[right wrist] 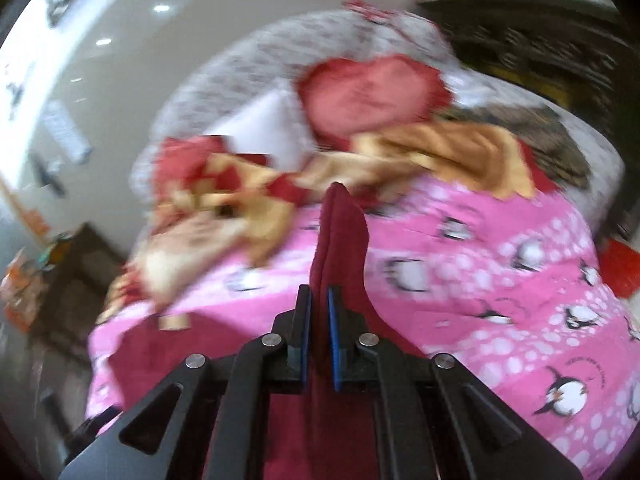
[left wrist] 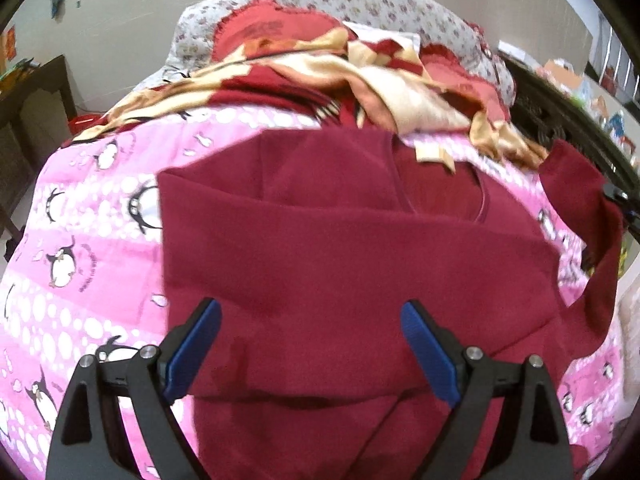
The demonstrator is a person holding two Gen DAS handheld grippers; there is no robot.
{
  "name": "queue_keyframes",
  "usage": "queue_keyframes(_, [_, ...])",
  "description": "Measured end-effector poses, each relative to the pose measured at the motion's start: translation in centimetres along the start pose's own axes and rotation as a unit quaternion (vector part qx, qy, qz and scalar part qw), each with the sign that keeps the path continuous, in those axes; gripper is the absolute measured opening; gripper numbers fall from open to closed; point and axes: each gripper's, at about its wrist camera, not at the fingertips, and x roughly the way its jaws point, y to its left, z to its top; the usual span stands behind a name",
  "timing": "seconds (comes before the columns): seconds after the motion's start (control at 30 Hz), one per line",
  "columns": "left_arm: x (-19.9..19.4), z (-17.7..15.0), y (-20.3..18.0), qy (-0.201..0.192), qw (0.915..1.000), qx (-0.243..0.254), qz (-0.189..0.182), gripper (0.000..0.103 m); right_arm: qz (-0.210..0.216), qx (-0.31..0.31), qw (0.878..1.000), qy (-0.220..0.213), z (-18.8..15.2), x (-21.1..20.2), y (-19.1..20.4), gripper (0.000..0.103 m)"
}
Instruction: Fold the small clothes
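A maroon sweater lies on a pink penguin-print bedsheet, its left sleeve folded across the body. My left gripper is open above the sweater's lower part, blue pads wide apart, holding nothing. The sweater's right sleeve is lifted at the right edge of the left wrist view. In the right wrist view my right gripper is shut on that maroon sleeve, whose cuff sticks up past the pads above the sheet.
A rumpled red and beige blanket and flowered pillows with a red heart cushion lie at the bed's head. A dark wooden table stands left of the bed. A dark shelf stands right.
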Motion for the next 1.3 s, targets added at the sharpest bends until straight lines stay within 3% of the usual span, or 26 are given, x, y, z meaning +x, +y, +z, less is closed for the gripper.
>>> queue_keyframes(0.13, [-1.4,0.5,1.6,-0.013,0.9994,-0.031,-0.005,0.094,0.087,-0.077,0.993,-0.004,-2.1,-2.1,7.2,0.020])
queue_keyframes(0.23, [-2.2,0.5,2.9,-0.019,0.9985,-0.052,-0.007,0.094,0.149,-0.139,0.978,0.033,-6.0,-1.3,12.5,0.020])
queue_keyframes(0.37, [-2.2,0.2,4.1,-0.012,0.9970,-0.075,-0.016,0.094,0.156,-0.203,0.959,0.120,-12.1,3.2,16.2,0.025])
queue_keyframes(0.43, [-2.2,0.2,4.2,-0.009,0.9966,-0.079,-0.020,0.094,0.135,-0.206,0.949,0.194,-14.6,6.3,16.4,0.032])
queue_keyframes(0.47, [-2.3,0.2,4.1,-0.010,0.9968,-0.076,-0.023,0.094,0.125,-0.200,0.949,0.210,-15.3,6.9,16.2,0.032])
queue_keyframes(0.63, [-1.4,0.9,2.4,-0.010,0.9982,-0.052,-0.030,0.094,0.122,-0.170,0.966,0.155,-14.2,4.0,14.3,0.053])
queue_keyframes(0.83, [2.4,1.6,-1.9,0.016,0.9987,-0.012,-0.047,0.094,0.086,-0.144,0.979,0.118,-12.6,0.6,10.5,0.056])
queue_keyframes(0.9, [3.5,1.5,-3.2,0.024,0.9983,0.004,-0.052,0.083,0.070,-0.130,0.983,0.110,-12.1,-0.3,9.1,0.056])
queue_keyframes(0.97, [4.0,1.6,-4.4,0.029,0.9974,0.017,-0.064,0.036,0.052,-0.114,0.987,0.101,-12.0,-1.4,7.3,0.056])
queue_keyframes(1.07, [3.5,2.2,-5.9,0.021,0.9961,0.038,-0.076,0.014,0.025,-0.081,0.992,0.090,-11.5,-2.3,4.6,0.056])
queue_keyframes(1.2, [0.5,4.0,-4.8,-0.014,0.9950,0.032,-0.093,0.014,-0.008,-0.042,0.995,0.094,-10.9,-2.1,1.5,0.057])
queue_keyframes(1.3, [-2.4,5.0,-1.8,-0.050,0.9941,-0.006,-0.096,0.014,-0.008,-0.033,0.995,0.095,-11.0,-1.7,1.0,0.057])
